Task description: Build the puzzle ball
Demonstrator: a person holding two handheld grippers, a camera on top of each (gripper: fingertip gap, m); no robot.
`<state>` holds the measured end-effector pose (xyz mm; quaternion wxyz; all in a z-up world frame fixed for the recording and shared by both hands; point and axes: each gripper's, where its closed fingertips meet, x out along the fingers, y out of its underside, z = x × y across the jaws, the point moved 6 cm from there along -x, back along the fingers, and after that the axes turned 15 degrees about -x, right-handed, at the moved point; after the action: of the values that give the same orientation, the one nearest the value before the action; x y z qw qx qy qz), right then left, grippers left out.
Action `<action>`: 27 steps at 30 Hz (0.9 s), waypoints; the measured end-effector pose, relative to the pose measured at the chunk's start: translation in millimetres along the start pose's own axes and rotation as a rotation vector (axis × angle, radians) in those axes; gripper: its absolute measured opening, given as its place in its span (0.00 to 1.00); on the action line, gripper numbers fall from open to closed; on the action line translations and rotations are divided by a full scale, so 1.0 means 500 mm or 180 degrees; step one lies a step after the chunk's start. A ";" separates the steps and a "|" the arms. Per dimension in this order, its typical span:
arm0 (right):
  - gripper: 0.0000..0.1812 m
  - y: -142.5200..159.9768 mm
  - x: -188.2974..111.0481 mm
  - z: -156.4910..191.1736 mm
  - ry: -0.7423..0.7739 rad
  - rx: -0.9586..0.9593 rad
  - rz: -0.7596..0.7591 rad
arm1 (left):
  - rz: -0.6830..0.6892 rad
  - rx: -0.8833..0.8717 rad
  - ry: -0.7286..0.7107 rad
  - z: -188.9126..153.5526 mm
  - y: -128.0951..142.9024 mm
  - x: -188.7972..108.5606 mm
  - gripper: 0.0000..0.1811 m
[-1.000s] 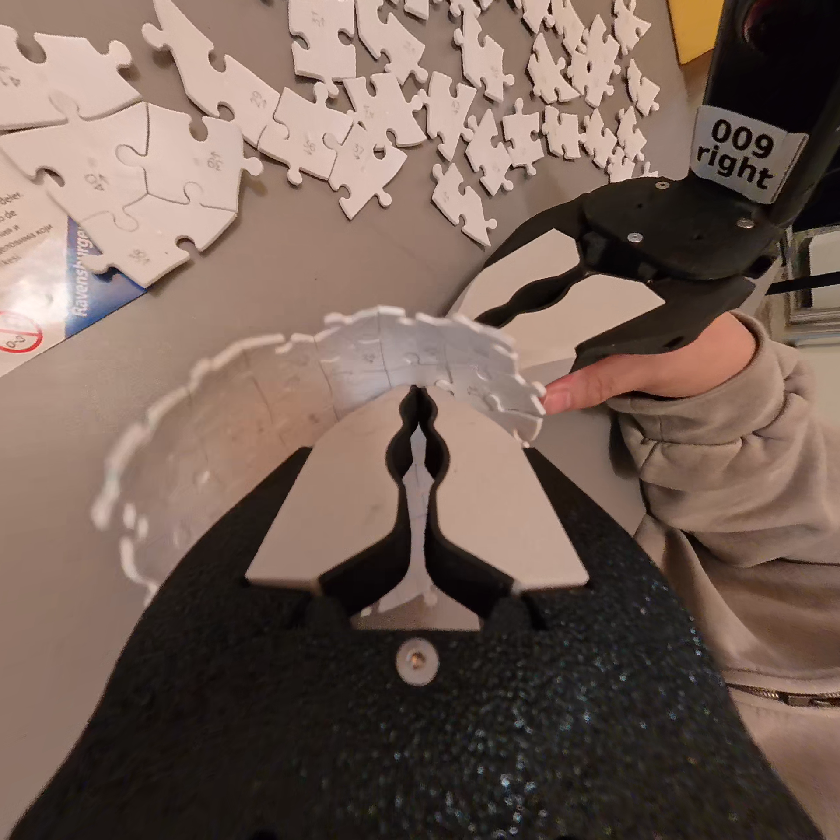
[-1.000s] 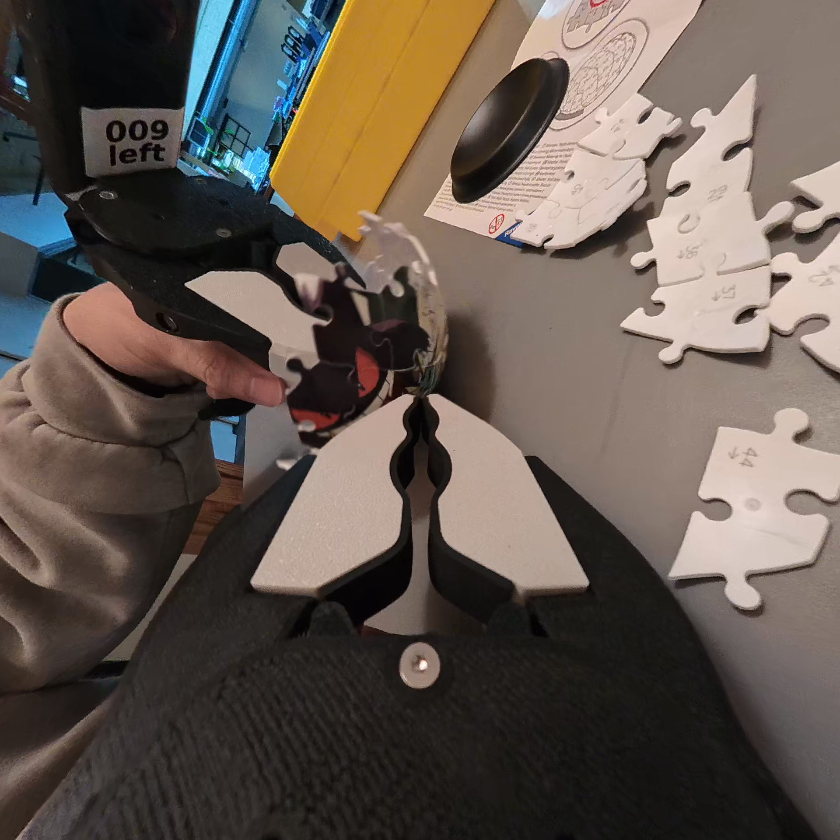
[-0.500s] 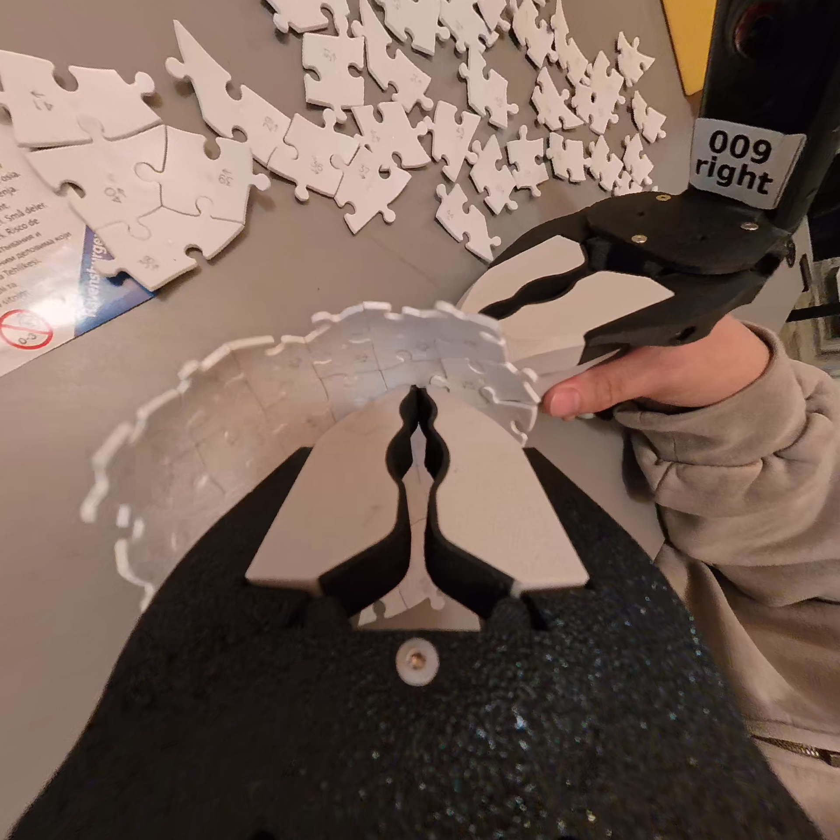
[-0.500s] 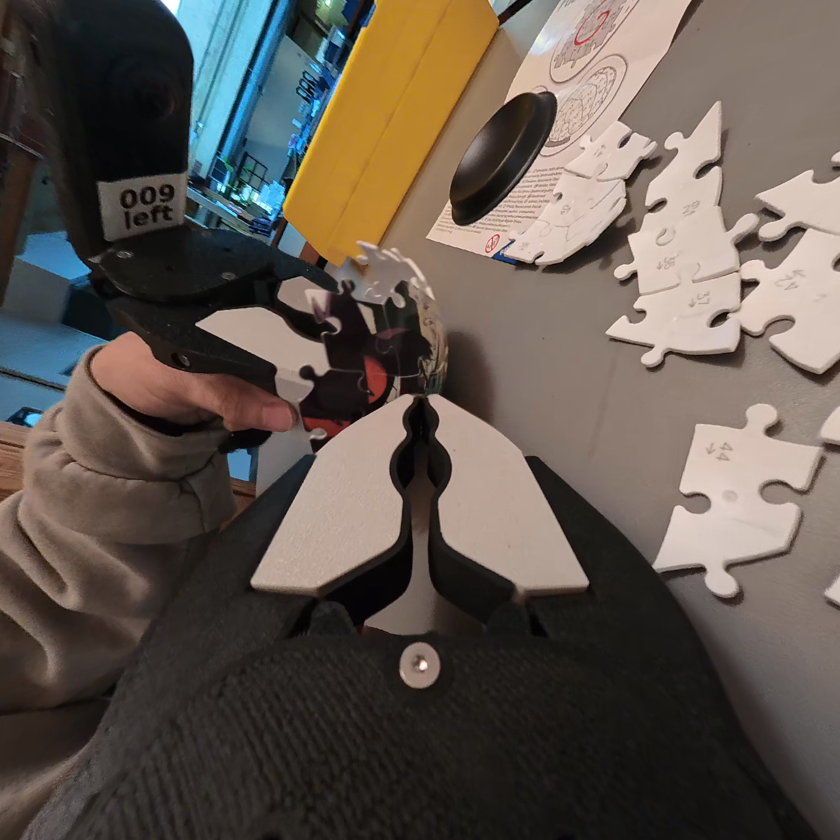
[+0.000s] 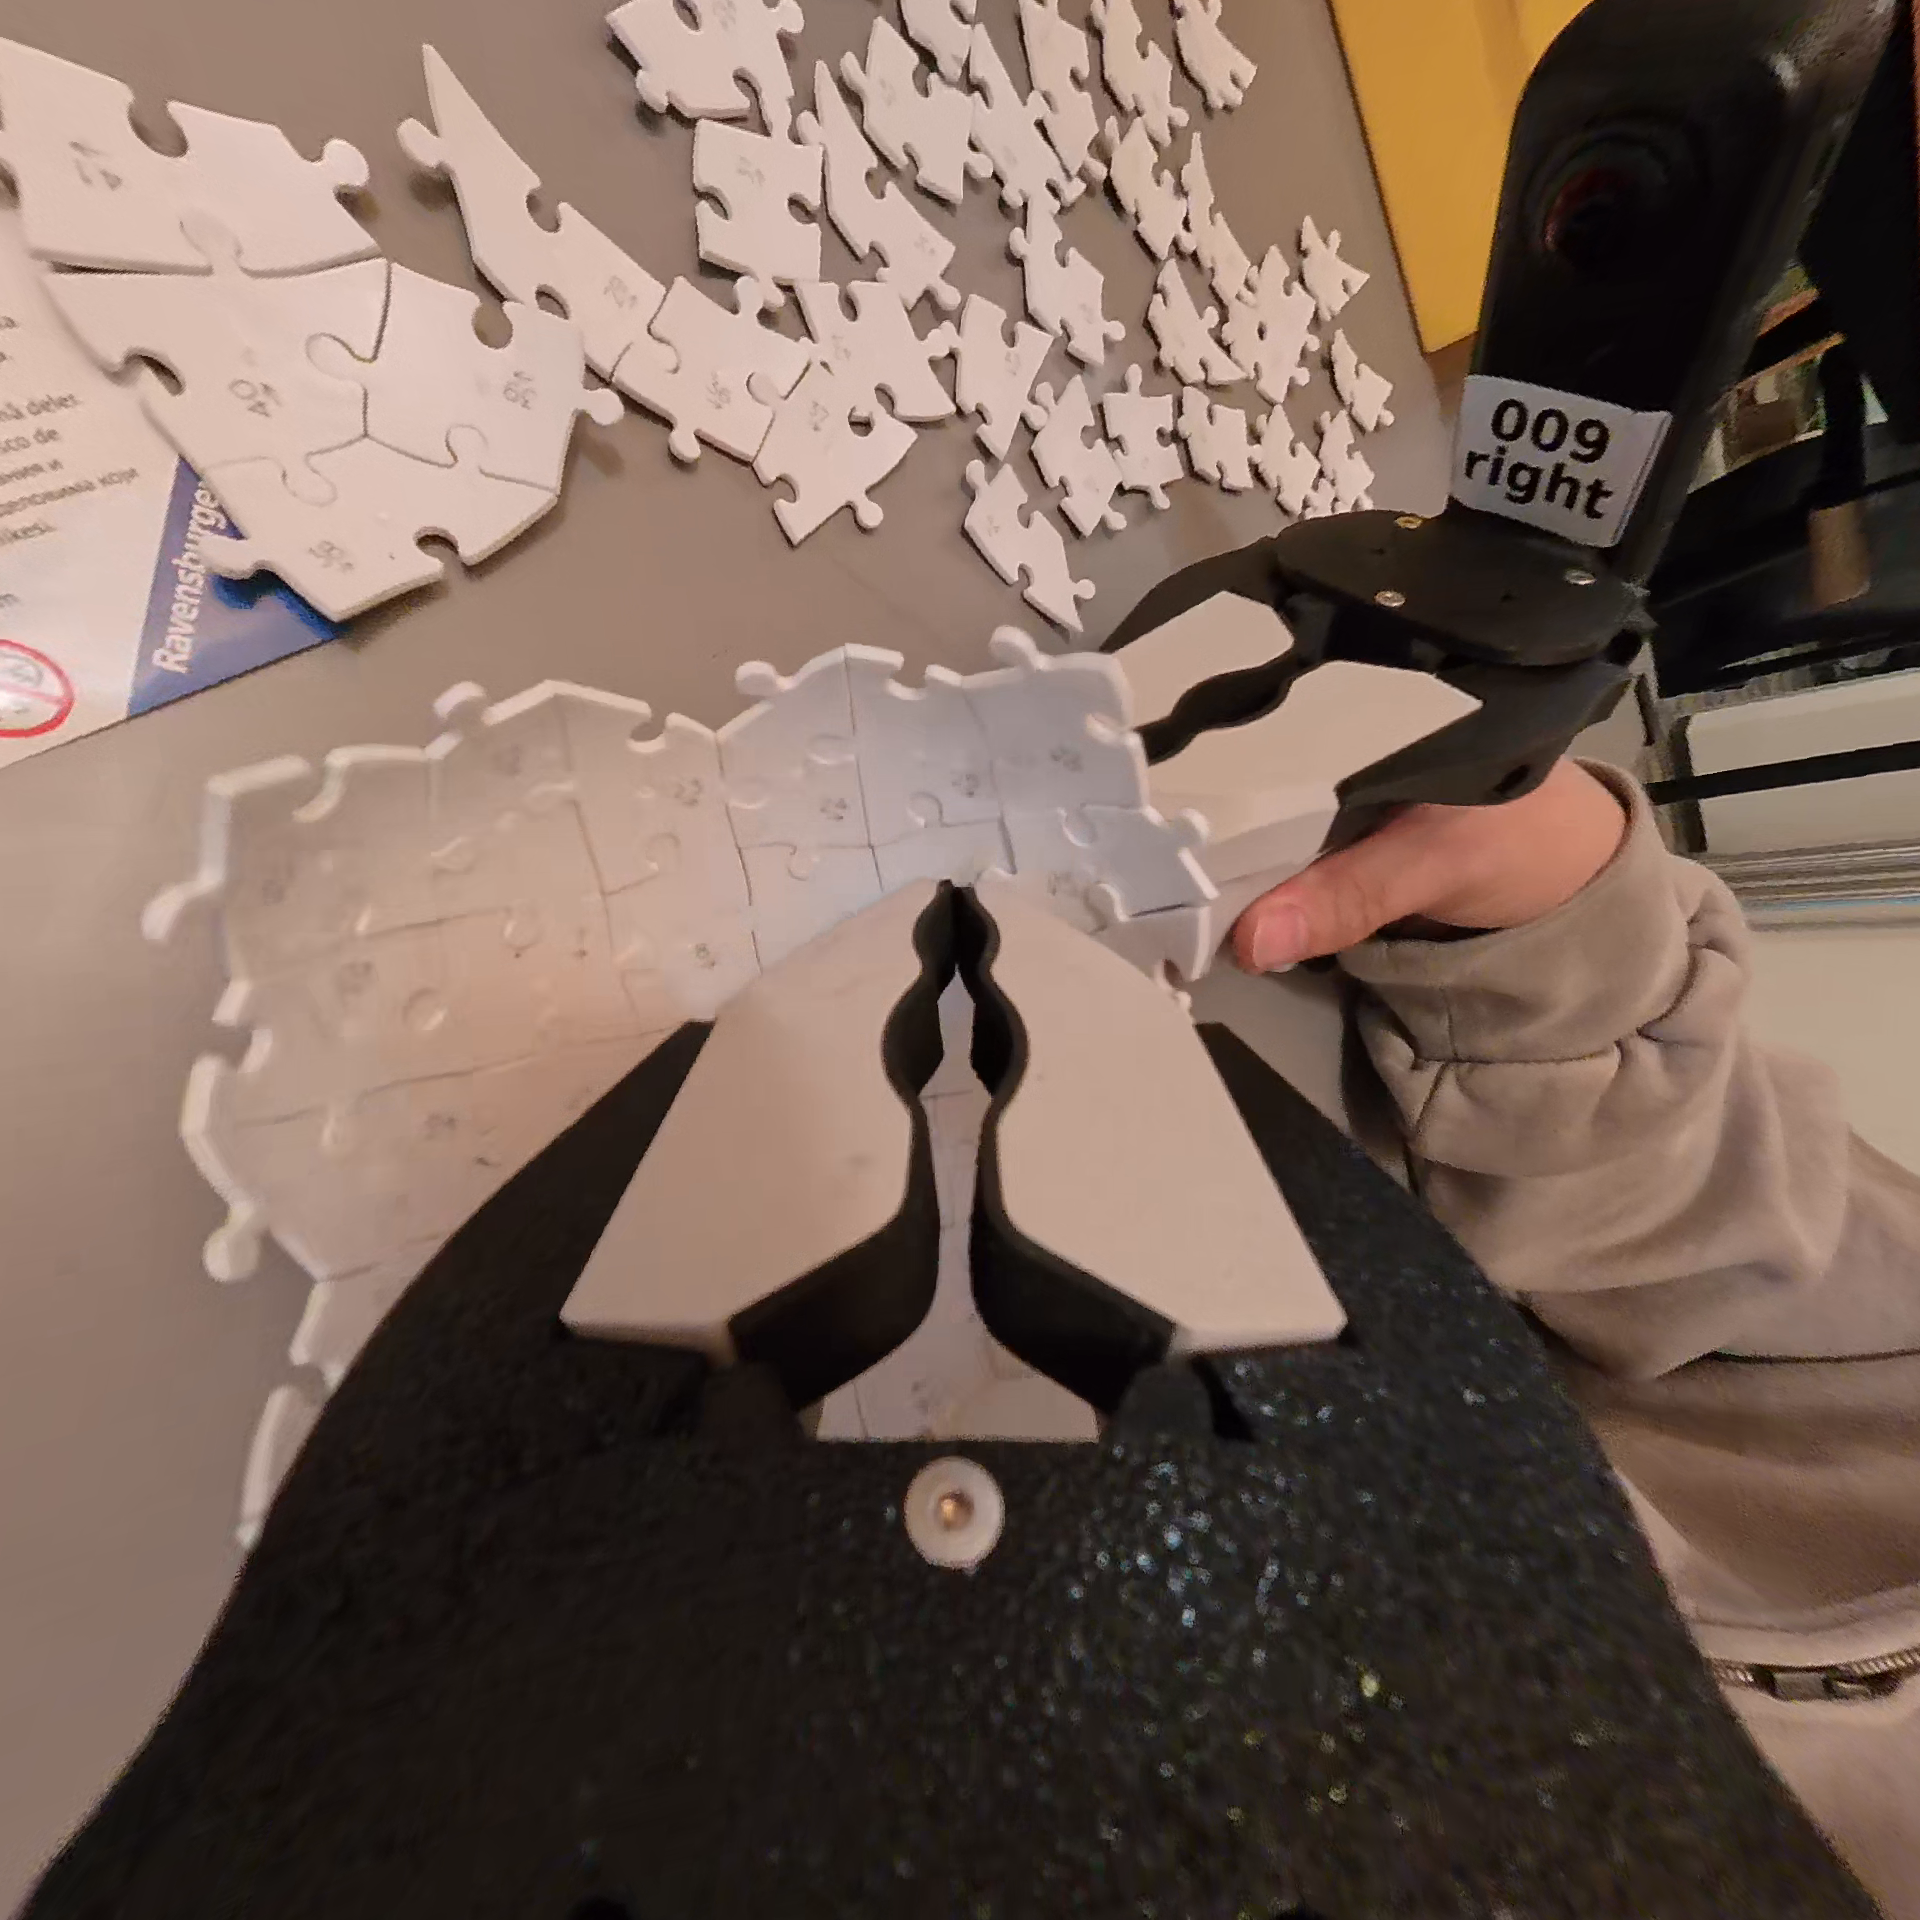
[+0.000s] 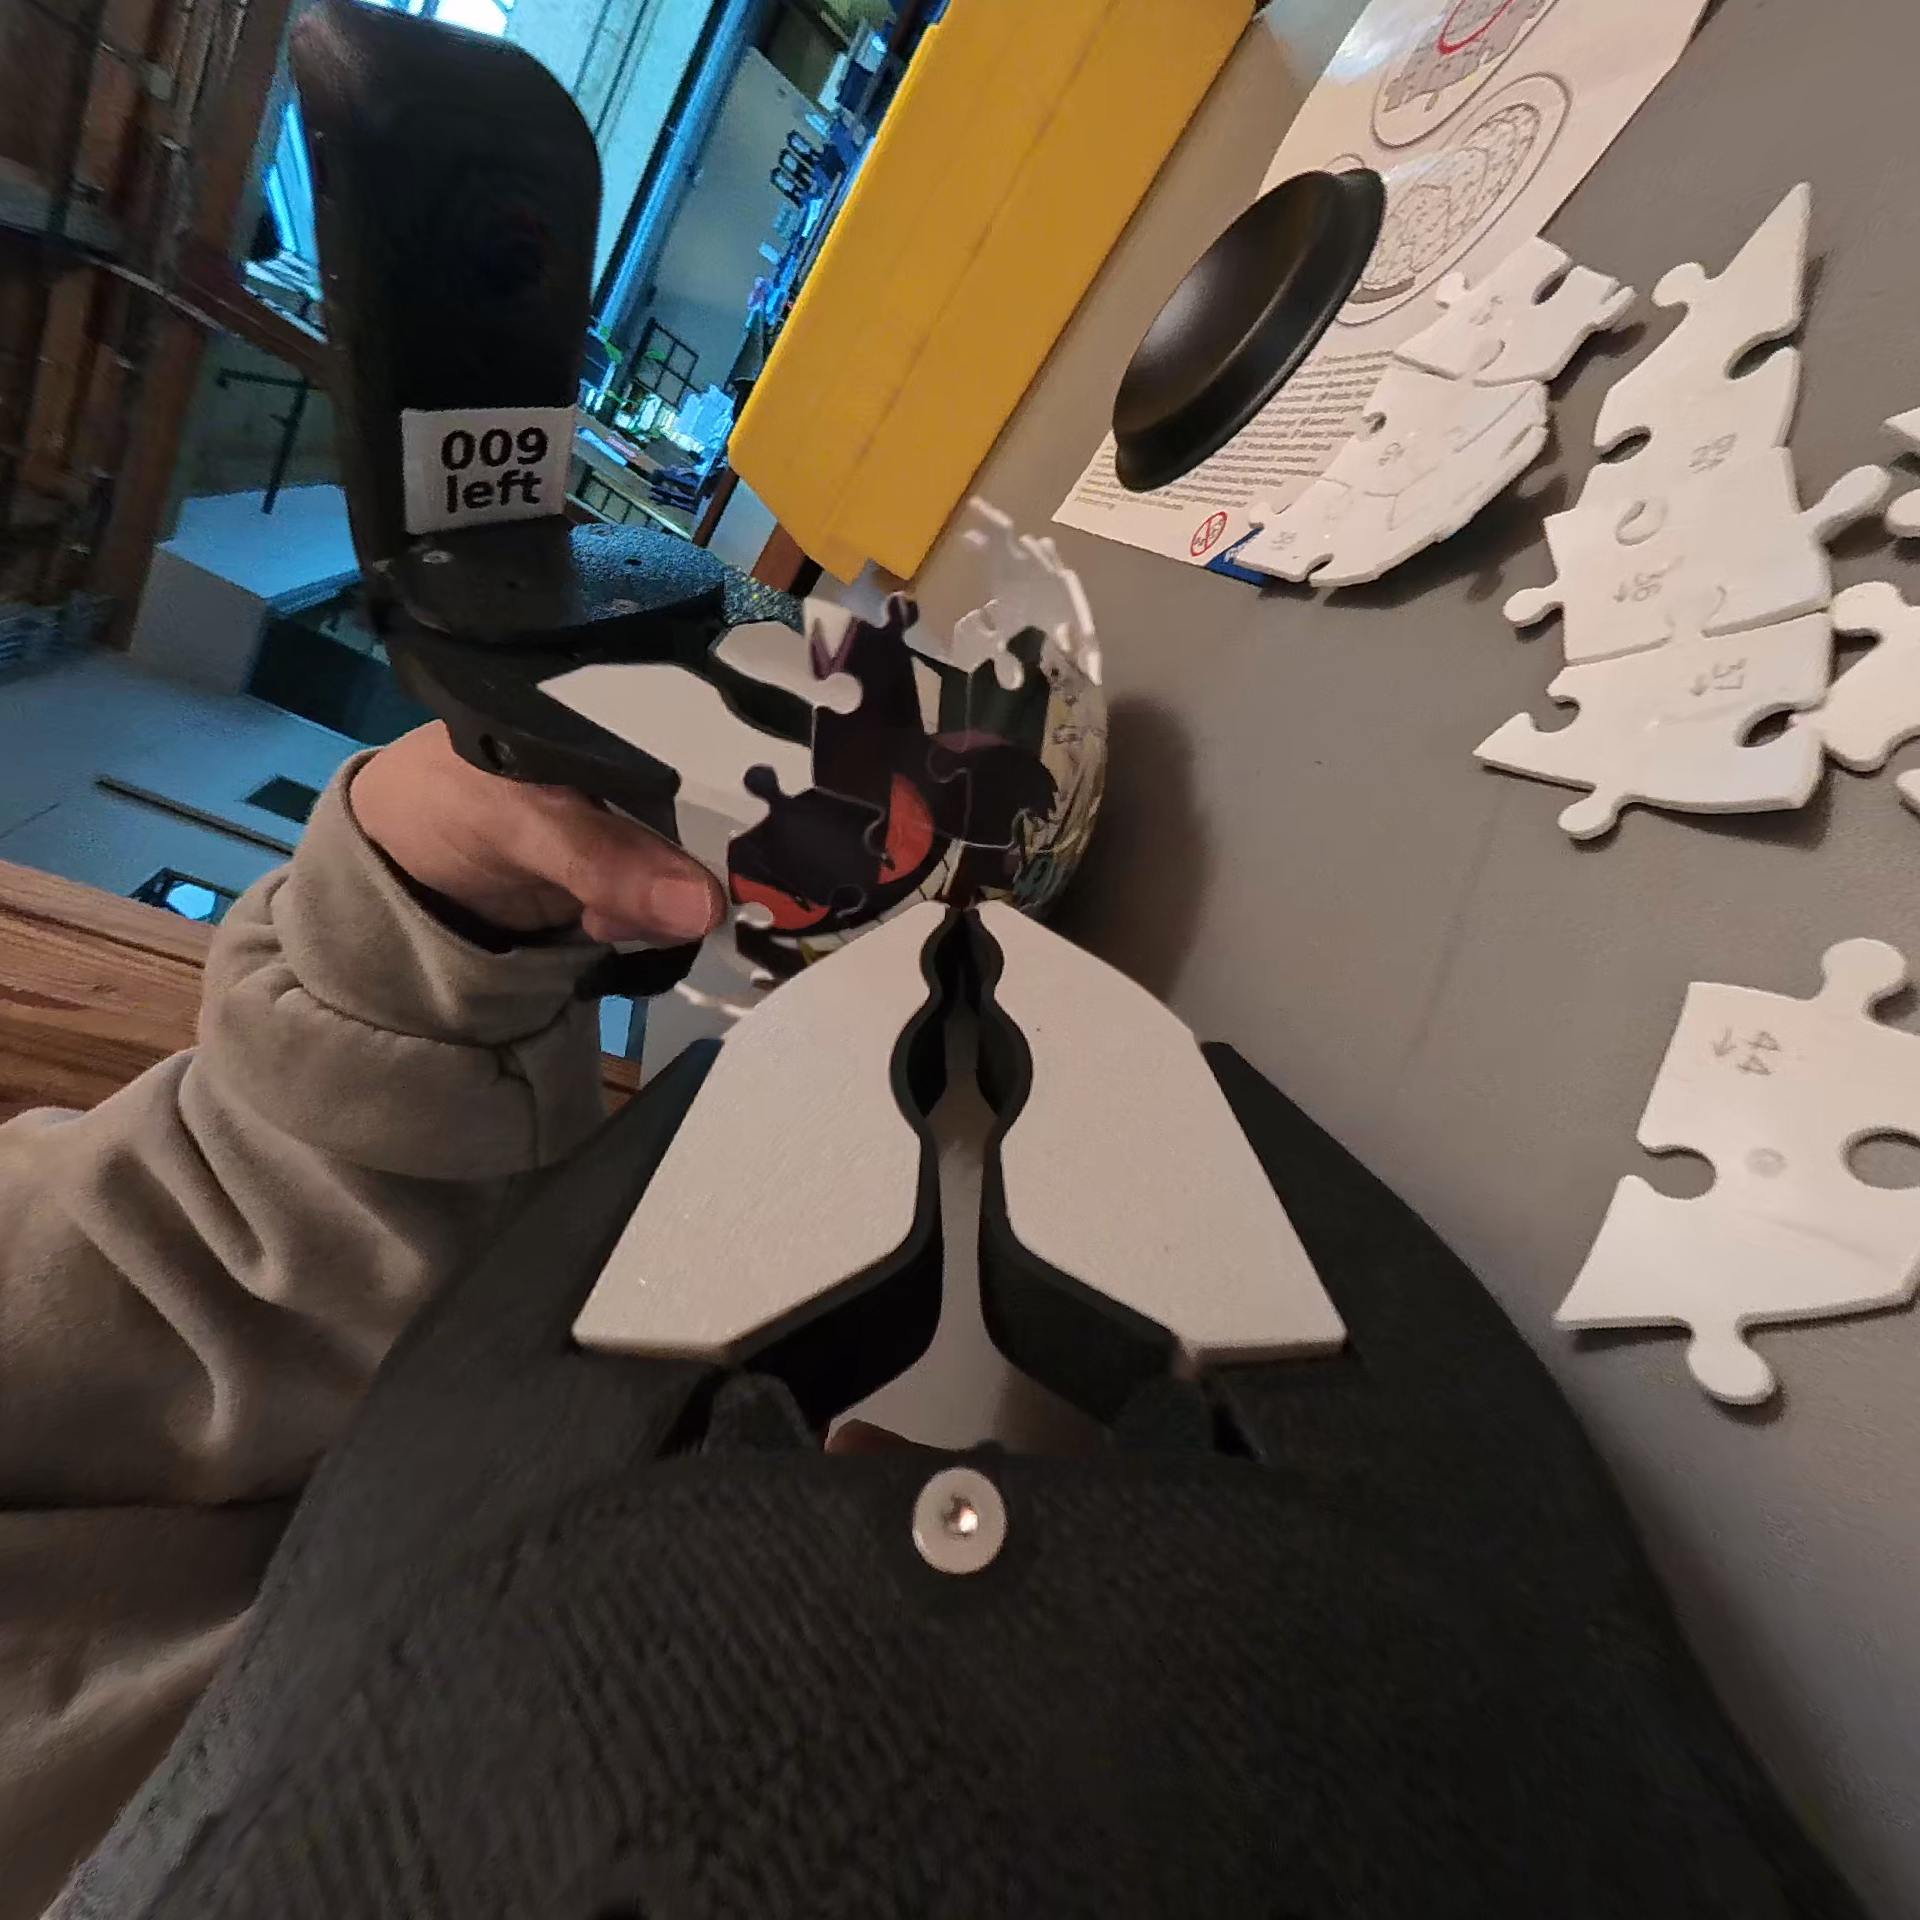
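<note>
The half-built puzzle ball (image 5: 499,935) is a white open bowl with a jagged rim, held over the grey table (image 5: 623,613). Its printed black and red outside shows in the right wrist view (image 6: 935,790). My left gripper (image 5: 956,899) is shut on the ball's wall, which shows white between its fingers. It also shows in the right wrist view (image 6: 790,717). My right gripper (image 6: 956,920) is shut, with its tips against the ball's outside near the rim. I see nothing held in it. It also shows in the left wrist view (image 5: 1127,696).
Many loose white pieces (image 5: 1039,260) lie face down on the far side of the table. A joined group (image 5: 343,416) rests on a leaflet (image 5: 94,582). A black stand (image 6: 1247,332) sits on the leaflet beside a yellow box (image 6: 987,260). A single piece (image 6: 1787,1174) lies near my right gripper. Only a small space, under 4 cm, lies between the two pairs of fingers.
The ball has turned a little in my left gripper, so more of its inside and rim shows. My right gripper stays at the rim. Both grips are unchanged.
</note>
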<state>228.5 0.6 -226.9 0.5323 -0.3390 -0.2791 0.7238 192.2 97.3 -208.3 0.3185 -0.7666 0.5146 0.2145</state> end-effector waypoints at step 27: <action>0.00 0.021 -0.006 0.008 0.0139 0.0030 0.0229 | 0.0032 -0.0151 -0.0260 0.019 -0.007 0.005 0.00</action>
<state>220.0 -5.1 -231.8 0.5135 -0.3620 -0.2517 0.7362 196.3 103.3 -215.5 0.3199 -0.7620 0.4998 0.2594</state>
